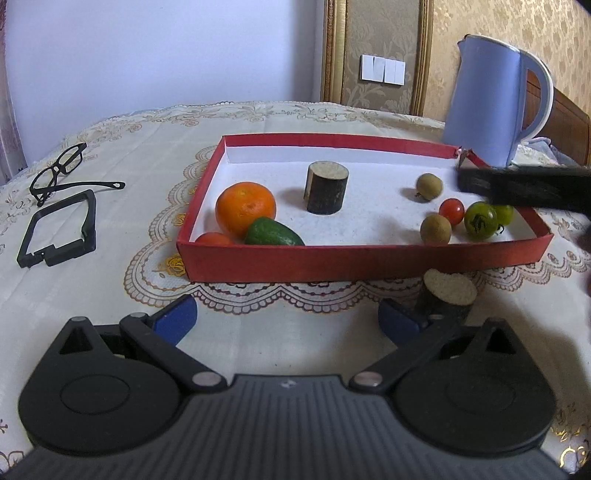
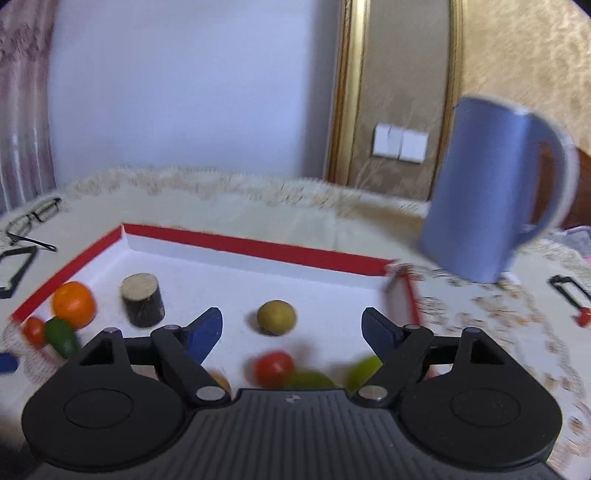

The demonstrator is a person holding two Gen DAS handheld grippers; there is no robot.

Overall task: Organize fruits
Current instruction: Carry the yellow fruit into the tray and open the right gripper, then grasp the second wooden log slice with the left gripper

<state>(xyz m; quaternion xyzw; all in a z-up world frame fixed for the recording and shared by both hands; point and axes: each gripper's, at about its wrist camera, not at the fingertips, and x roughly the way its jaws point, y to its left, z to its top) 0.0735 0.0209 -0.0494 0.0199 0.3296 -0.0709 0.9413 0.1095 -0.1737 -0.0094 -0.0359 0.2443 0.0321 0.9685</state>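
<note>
A bedroom-like corner is seen behind a cloth-covered table.

The table (image 1: 258, 147) is covered by a cream cloth (image 1: 110, 280) with lace-pattern embroidery in gold and brown. Beyond its far edge, a plain pale wall (image 1: 166, 48) is shown, evenly lit by soft daylight. To the right of that wall, a panel of beige damask wallpaper (image 1: 384, 44) is framed by gilt mouldings (image 1: 334, 51), and a white multi-gang light switch (image 1: 383, 70) is mounted on it. More damask paper (image 1: 517, 26) is seen further right. Past the table's right edge, a brown wooden headboard (image 1: 569, 125) is visible. A pinkish curtain (image 2: 22, 110) is hung at the far left.
</note>
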